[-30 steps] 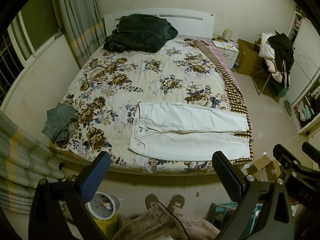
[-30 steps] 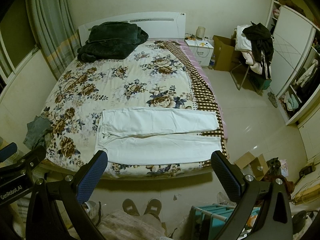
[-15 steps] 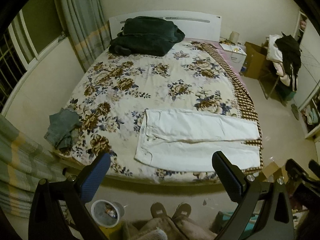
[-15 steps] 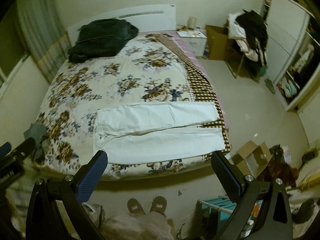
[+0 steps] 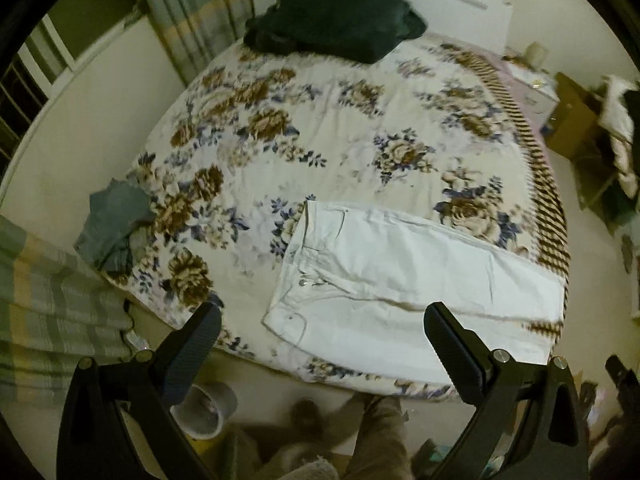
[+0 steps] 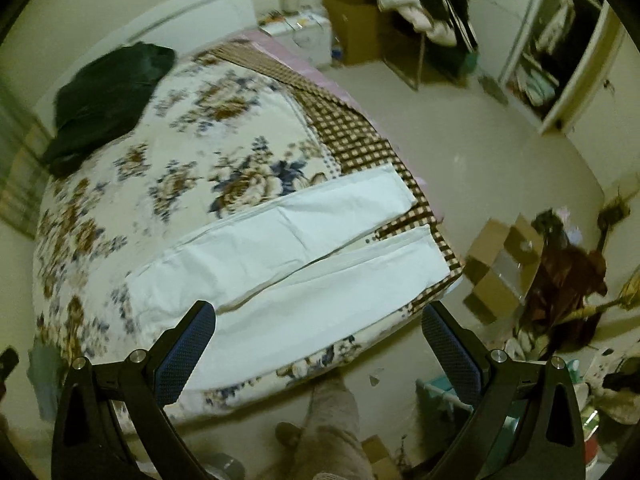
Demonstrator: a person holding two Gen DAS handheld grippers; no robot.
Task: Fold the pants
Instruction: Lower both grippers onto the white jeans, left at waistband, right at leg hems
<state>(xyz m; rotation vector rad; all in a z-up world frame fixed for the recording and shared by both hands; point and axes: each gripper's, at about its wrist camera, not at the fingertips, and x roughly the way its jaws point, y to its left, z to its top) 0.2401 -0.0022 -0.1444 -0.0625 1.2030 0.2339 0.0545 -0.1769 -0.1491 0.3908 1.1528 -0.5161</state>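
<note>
White pants [image 5: 404,280] lay spread flat near the foot edge of a floral-covered bed [image 5: 320,128] as two hand-held grippers hung above the floor in front of it.

The left gripper [image 5: 320,344] and the right gripper [image 6: 318,340] both had their fingers [image 5: 192,352] spread wide apart and held nothing. The pants lay unfolded, waistband toward the left, the two legs side by side and reaching to the checked border at the bed's right edge. A dark green bundle [image 5: 336,12] sat by the headboard, and a grey-blue garment [image 5: 112,224] was heaped at the bed's left edge. A person's leg and shoe [image 6: 332,420] showed below, on the floor. Cardboard boxes [image 6: 500,264] lay open on the floor to the right.
</note>
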